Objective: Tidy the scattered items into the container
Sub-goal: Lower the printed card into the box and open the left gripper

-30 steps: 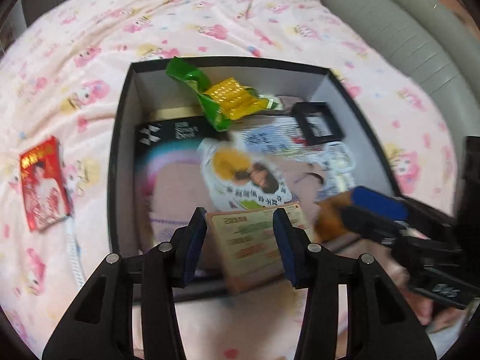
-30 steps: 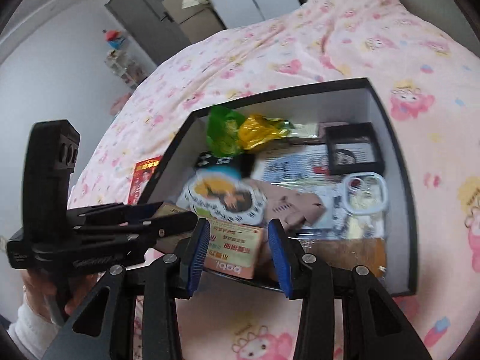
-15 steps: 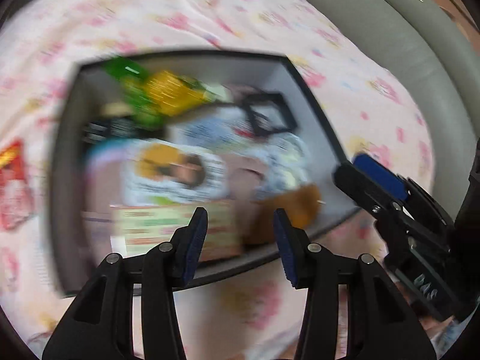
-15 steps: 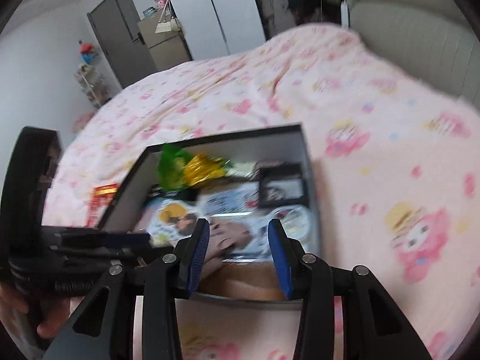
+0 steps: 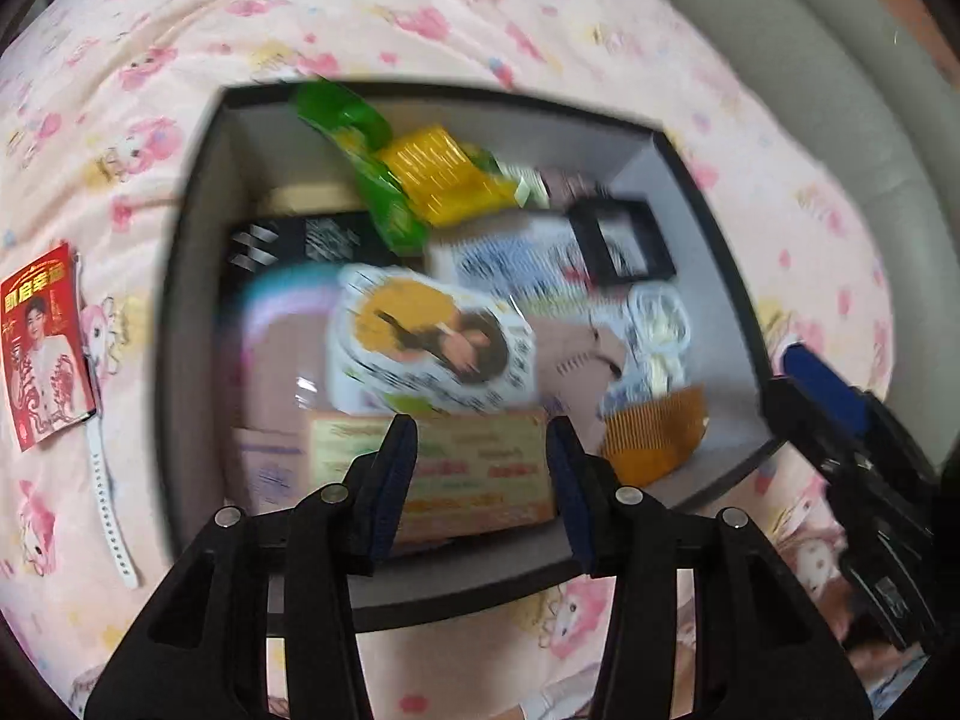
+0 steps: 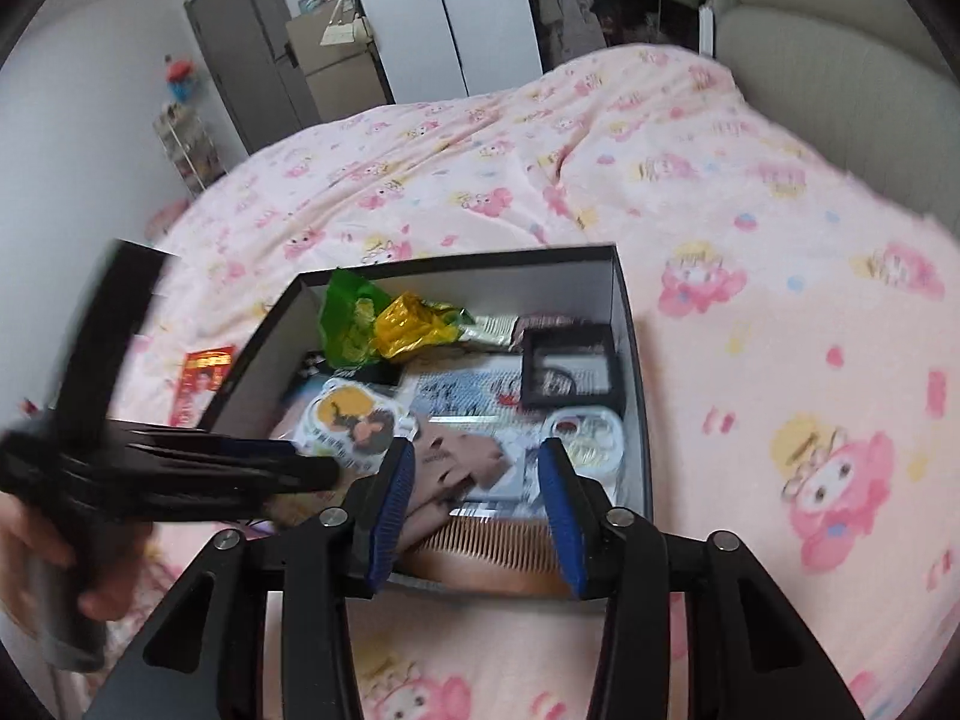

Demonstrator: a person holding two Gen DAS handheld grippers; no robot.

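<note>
Red card [image 5: 45,351] lies on the pink bedspread [image 5: 420,12] left of the black box [image 5: 180,324], well apart from both tongs. Left tongs [image 5: 480,483] gape empty over the box's near edge; right tongs [image 6: 477,516], just widening, hold nothing. Open bedspread right of box.

pink cartoon bedspread [image 6: 750,252] carries a black box [image 6: 635,360], red packet [image 5: 42,348], white strap [image 5: 108,504].
</note>
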